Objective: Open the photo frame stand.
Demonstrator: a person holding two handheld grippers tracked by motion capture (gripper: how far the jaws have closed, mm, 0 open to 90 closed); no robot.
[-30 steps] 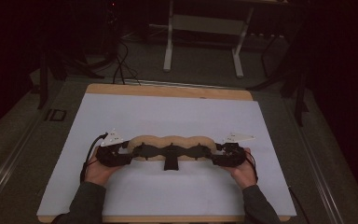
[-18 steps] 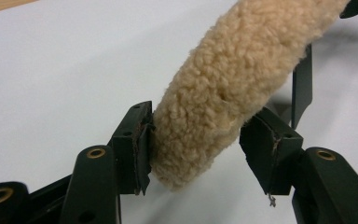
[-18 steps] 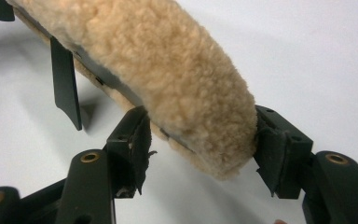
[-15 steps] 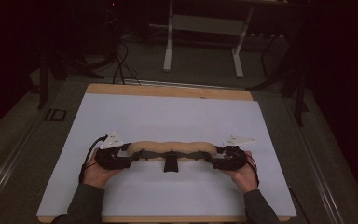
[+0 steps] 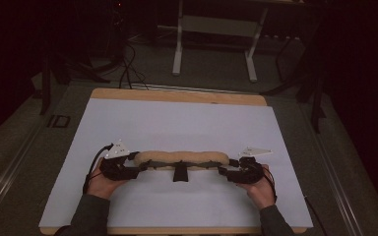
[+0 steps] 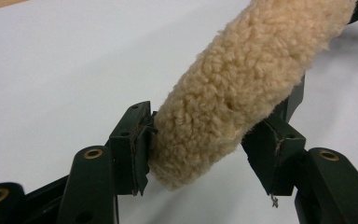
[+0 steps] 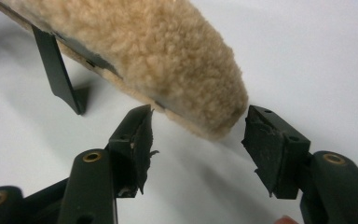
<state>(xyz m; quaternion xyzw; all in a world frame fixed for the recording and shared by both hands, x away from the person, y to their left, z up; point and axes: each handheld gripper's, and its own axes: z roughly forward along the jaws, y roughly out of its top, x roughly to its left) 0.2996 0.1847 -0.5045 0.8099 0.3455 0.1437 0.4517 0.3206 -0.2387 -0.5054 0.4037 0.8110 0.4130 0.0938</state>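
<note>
Fleece pad [image 5: 179, 158]: tan, woolly, long and narrow, lying crosswise in the lower middle of the high view on the white sheet [image 5: 177, 123] that covers the wooden table [image 5: 177, 96]. Black strap [image 5: 180, 173]: hangs from the pad's underside at mid-length, reaching the sheet. Left gripper [image 5: 137, 166]: I hold it at the lower left of the frame, at the pad's left end; in the left gripper view the pad [image 6: 233, 88] runs from upper right down between the jaws, which have just been opening and stand wide, the left pad touching fleece, the right one barely clear. Right gripper [image 5: 225, 170]: I hold it at lower right, at the pad's other end; in the right gripper view the fleece tip [image 7: 168, 56] sits between the spread jaws, neither touching it.
</note>
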